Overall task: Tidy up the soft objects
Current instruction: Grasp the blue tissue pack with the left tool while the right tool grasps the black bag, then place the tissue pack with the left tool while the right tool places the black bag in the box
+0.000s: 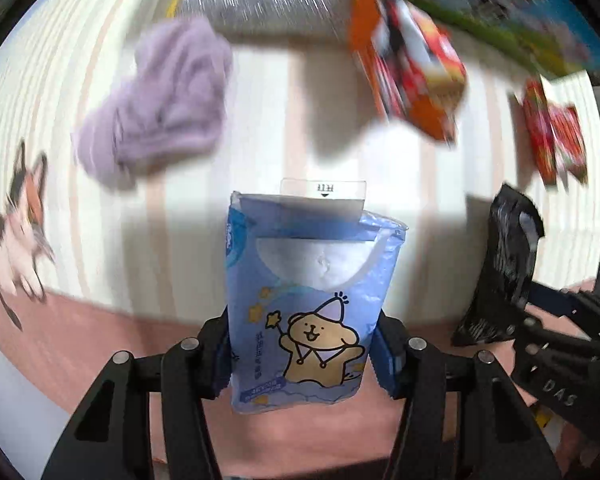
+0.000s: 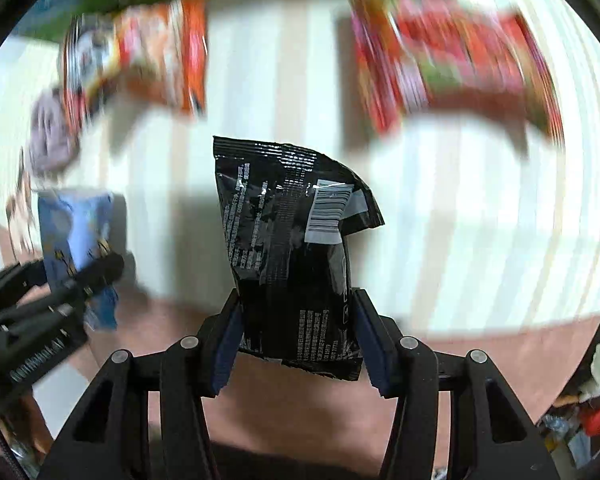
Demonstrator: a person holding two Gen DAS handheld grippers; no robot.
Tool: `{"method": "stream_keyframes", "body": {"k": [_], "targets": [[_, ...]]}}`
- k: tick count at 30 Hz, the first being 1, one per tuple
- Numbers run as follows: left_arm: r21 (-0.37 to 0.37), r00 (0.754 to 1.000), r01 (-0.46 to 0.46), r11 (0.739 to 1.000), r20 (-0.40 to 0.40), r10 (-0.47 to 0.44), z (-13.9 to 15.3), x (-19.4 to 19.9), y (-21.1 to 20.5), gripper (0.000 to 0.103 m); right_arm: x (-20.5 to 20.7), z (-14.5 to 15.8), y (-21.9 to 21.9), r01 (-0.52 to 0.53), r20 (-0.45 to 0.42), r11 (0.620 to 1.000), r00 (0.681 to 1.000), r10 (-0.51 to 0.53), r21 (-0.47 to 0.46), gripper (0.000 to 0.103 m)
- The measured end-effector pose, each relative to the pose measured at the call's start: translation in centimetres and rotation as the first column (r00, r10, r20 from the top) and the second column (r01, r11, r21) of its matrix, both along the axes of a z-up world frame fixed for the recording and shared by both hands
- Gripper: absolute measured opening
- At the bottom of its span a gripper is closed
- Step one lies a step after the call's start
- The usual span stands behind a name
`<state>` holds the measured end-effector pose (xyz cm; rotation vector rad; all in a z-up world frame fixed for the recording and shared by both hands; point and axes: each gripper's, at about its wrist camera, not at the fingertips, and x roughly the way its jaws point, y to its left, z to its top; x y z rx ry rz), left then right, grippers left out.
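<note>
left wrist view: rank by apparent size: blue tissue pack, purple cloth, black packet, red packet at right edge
1. blue tissue pack, though nearest the camera, so inflated
2. purple cloth
3. black packet, partly hidden by the other hand-held gripper
4. red packet, blurred

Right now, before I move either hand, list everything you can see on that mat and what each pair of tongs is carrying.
tissue pack: 1, blue with bear print, clamped in left tongs
black pouch: 1, black with barcode, clamped in right tongs
purple cloth: 1, lilac, crumpled, far left on mat
orange snack bag: 1, orange-red, far centre
red snack bag: 1, red, far right
striped mat: 1, cream, under everything
left tongs: black, shut on pack
right tongs: black, shut on pouch
</note>
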<state>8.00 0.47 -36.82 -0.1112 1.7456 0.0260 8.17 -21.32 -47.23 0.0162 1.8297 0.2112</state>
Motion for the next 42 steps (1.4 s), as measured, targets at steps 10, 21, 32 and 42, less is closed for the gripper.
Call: {"method": "stream_keyframes", "body": {"k": [10,21,32,42], "targets": [[0.026,1.000,0.019,0.999,-0.006,-0.019,-1.8,-1.7,-3.8,0.056,-2.9,0.0,-1.3,0.033,0.030,0.999,0.999,-0.032,-0.023,0.063],[-0.015,0.999,0.028,0.999,0.042,-0.027,2.5,0.4,-5.0,0.043,-2.1,3.1,4.2,-0.018,0.071,0.999,0.997,0.021,-0.041,0.046],[-0.134,0.940,0.065,0.989,0.340,-0.016,21.8,9.6,-5.0,0.043,5.7,22.5,2.5,0.021,0.321,0.980,0.943,-0.084,0.196,0.046],[-0.029,0.949,0.092,0.995,0.306,-0.079,19.2,25.7,-0.1,0.043,20.7,20.5,2.2,0.046,0.259,0.994,0.963,-0.069,0.095,0.046]]}}
